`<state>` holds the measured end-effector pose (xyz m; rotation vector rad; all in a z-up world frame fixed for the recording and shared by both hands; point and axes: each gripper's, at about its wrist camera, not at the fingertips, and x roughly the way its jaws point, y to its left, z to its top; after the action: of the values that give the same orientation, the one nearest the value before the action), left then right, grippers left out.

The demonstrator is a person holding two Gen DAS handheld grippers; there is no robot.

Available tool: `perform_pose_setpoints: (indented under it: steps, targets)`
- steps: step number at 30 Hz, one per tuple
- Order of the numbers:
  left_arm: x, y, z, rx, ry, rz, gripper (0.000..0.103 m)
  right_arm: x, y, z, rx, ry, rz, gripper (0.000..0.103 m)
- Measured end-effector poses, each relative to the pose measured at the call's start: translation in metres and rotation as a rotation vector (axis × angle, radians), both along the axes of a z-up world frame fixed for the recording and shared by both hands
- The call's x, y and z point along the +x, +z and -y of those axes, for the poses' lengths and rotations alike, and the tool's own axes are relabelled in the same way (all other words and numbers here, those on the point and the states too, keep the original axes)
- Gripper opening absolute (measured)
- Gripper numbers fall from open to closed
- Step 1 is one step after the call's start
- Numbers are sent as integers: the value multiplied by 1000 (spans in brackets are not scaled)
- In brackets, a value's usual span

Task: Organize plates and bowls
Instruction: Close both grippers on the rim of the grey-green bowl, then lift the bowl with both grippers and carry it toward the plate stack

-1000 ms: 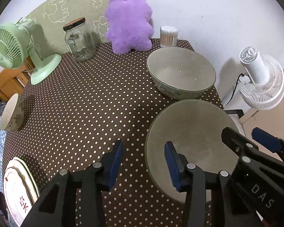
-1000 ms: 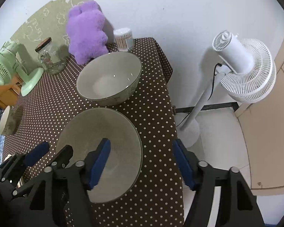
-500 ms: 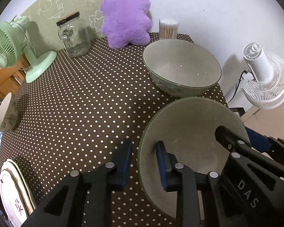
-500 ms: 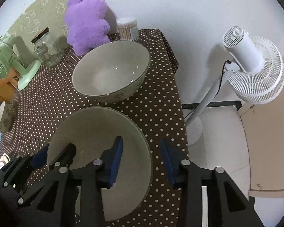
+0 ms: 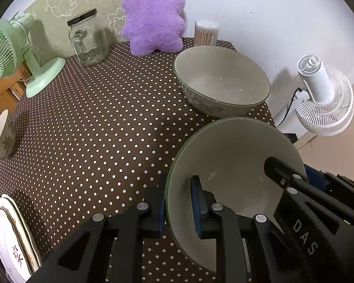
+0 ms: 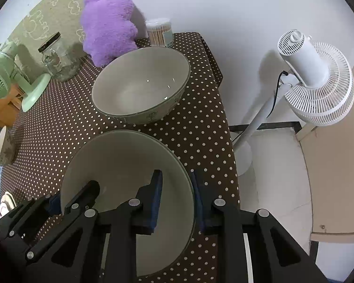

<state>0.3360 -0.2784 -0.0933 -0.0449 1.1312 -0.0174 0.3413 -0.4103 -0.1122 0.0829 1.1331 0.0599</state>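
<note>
the near bowl (image 5: 236,155), pale grey-green glazed with a darker rim, sits mouth up, round with no long axis, at the table's (image 5: 94,122) near right corner, the left gripper (image 5: 177,202) and right gripper (image 6: 175,195) each pinching opposite rim walls.

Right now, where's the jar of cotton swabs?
The cotton swab jar stands at the table's far edge against the white wall, just right of the purple plush toy and behind the far bowl, in both wrist views.
</note>
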Motion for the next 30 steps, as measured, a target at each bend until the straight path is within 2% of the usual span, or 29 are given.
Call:
perform_pose_setpoints:
  steps: [14,30]
  targets:
    - [-28,29,-15,-24,-27,35,16,-29,32,-9,2,-14,30,28]
    - [-77,56,-60,-63,-63,70,16,-91,69,-56,-38,-42,73,28]
